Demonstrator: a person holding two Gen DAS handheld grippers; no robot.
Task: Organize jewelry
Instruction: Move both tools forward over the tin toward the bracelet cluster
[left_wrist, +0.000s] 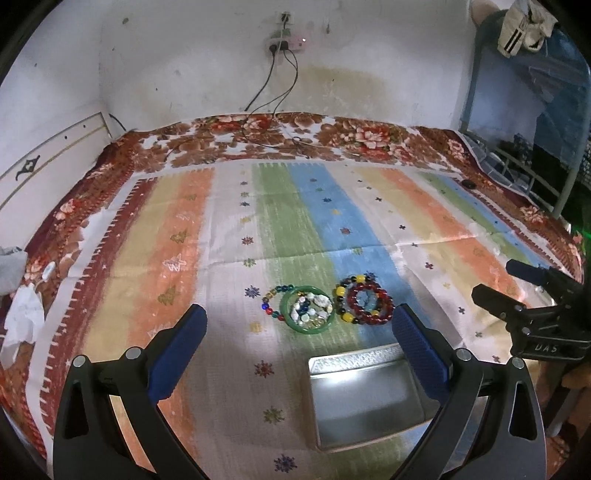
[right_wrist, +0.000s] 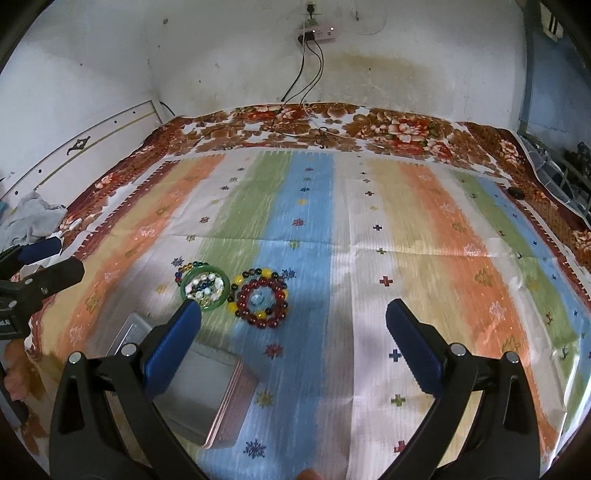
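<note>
While both of your grippers hang above the bed with nothing between their pads, you have time to plan the first pick. Your left gripper stands wide open and empty, and so does your right gripper. The jewelry lies in a tight cluster on the striped cloth: a green bangle ringing a heap of small pale and blue pieces, a string of multicoloured beads curling round its left side, and just beside it on the right a red bead bracelet lying over a bracelet of dark and yellow beads. The open metal tin sits near you, just short of the cluster, and looks empty, so I judge the sorting has yet to begin. From the right wrist view the red bead bracelet lies ahead and left of your right gripper, while the tin is under its left finger. Take the red one first, since it lies on top and at the edge: come straight down, put one pad inside the ring and one outside, and close on the beads alone. Lift slowly, because the yellow-beaded strand underneath may catch and drag. Leave the green bangle until later; nudging it would likely scatter the loose pieces.
</note>
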